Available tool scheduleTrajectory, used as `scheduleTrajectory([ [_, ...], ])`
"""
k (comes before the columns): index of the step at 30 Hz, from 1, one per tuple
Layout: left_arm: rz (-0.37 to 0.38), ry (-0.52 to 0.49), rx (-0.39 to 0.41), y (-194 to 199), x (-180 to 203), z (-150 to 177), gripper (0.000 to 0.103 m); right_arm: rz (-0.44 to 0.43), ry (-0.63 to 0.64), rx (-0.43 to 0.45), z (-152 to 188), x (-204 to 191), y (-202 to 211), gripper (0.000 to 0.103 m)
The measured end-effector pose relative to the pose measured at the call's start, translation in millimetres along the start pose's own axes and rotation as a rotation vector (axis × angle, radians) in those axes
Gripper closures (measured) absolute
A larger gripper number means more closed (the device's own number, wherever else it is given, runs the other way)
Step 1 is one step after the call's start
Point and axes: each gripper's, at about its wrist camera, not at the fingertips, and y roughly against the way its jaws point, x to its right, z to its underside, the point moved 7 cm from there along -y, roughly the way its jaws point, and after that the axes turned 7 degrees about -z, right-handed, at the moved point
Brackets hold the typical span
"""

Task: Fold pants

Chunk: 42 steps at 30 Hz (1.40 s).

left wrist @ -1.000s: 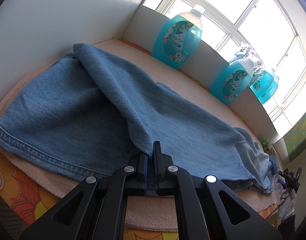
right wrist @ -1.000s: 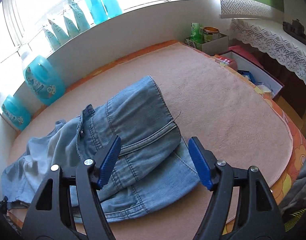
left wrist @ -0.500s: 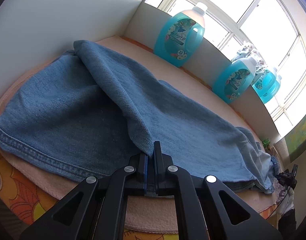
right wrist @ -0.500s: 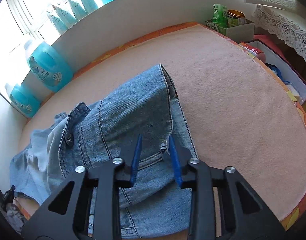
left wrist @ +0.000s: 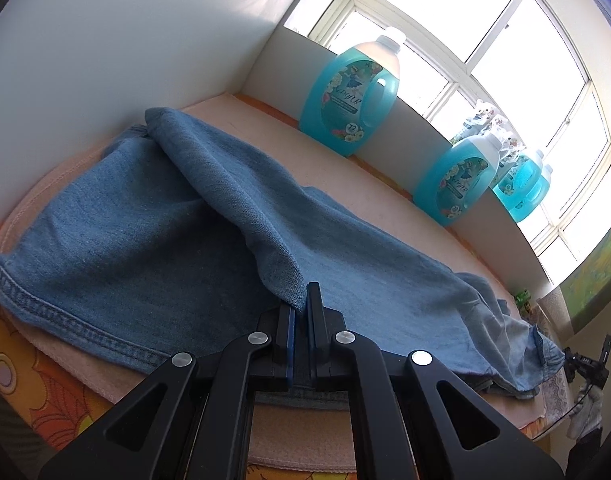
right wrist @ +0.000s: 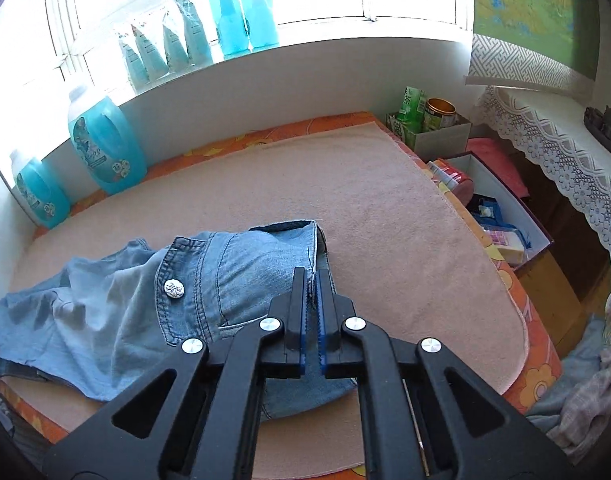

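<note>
Two grippers have hold of one pair of blue denim pants [left wrist: 185, 240] spread over a pink towel [right wrist: 365, 200] on a table with an orange flowered cloth [left wrist: 45, 400].

Seen from the left wrist, the left gripper [left wrist: 301, 308] has its jaws pressed together on a fold of a pant leg. The pinched fabric rises in a ridge from the fingertips and runs away to the far left corner by the white wall [left wrist: 125, 40]. To the left of the fingers the leg lies flat, its stitched hem [left wrist: 65, 316] along the near edge. To the right of the fingers the denim stretches off toward the waist end, where a white-gloved hand [left wrist: 585, 408] with the other gripper shows at the frame's edge. Beyond the fingertips, three blue detergent bottles [left wrist: 349, 92] stand against the sill under the window [left wrist: 505, 40].

Seen from the right wrist, the right gripper [right wrist: 313, 280] is likewise clamped shut, with the edge of the waistband [right wrist: 265, 248] caught between its blue pads [right wrist: 303, 336]. The waist lifts up into the fingertips. Just left of the fingers sits a silver button [right wrist: 173, 291], and farther left the paler denim lies rumpled. Ahead and to the right of the fingers the towel is bare. Far right, past the towel's edge, stand an open box [right wrist: 501, 216] of small items and a green can [right wrist: 439, 114].
</note>
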Motion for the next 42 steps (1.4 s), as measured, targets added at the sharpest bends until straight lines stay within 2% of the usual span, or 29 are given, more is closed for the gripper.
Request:
scheduleTrajectory([
  [6, 0.016, 0.026, -0.001, 0.5, -4.0, 0.2, 0.100, 0.054, -0.076, -0.049, 27.1, 26.0, -22.8, 0.098],
  [10, 0.021, 0.025, 0.029, 9.2, -1.5, -7.3, 0.100, 0.132, -0.064, -0.098, 38.8, 34.5, -40.9, 0.098],
  [11, 0.023, 0.023, 0.034, 11.2, -0.5, -8.4, 0.100, 0.182, -0.041, -0.101, 39.4, 35.0, -42.1, 0.098],
  [12, 0.021, 0.019, 0.040, 12.9, -0.1, -8.9, 0.100, 0.241, -0.008, -0.095, 38.1, 34.8, -41.0, 0.098],
  [14, 0.010, 0.011, 0.041, 13.4, -1.2, -7.3, 0.100, 0.255, 0.017, -0.073, 35.1, 29.2, -34.0, 0.098],
  [17, -0.001, 0.014, 0.022, 8.4, -6.3, -1.0, 0.100, 0.197, 0.045, -0.037, 32.8, 3.7, -19.9, 0.098],
  [20, 0.007, 0.027, -0.006, 2.6, -11.6, 5.0, 0.100, 0.109, 0.113, -0.028, 35.5, -40.0, -12.7, 0.098],
  [25, 0.022, 0.039, -0.023, 2.4, -18.3, 11.8, 0.097, -0.049, 0.265, -0.027, 41.2, -133.3, -13.4, 0.091],
  [28, 0.028, 0.045, -0.021, 3.4, -22.3, 11.4, 0.091, -0.143, 0.344, -0.024, 39.6, -192.0, -15.7, 0.080],
  [32, 0.027, 0.066, -0.004, 11.6, -34.3, 7.0, 0.083, -0.285, 0.434, -0.035, 42.4, -272.1, -17.9, 0.078],
  [35, -0.010, 0.080, 0.022, 20.0, -51.2, 1.7, 0.083, -0.380, 0.530, -0.041, 52.8, -337.5, -19.5, 0.077],
  [39, -0.079, 0.126, 0.052, 30.2, -83.6, -4.4, 0.083, -0.492, 0.634, -0.062, 73.3, -417.1, -26.4, 0.064],
  [42, -0.131, 0.142, 0.081, 42.2, -103.5, -6.0, 0.083, -0.564, 0.703, -0.092, 89.6, -471.3, -34.0, 0.064],
])
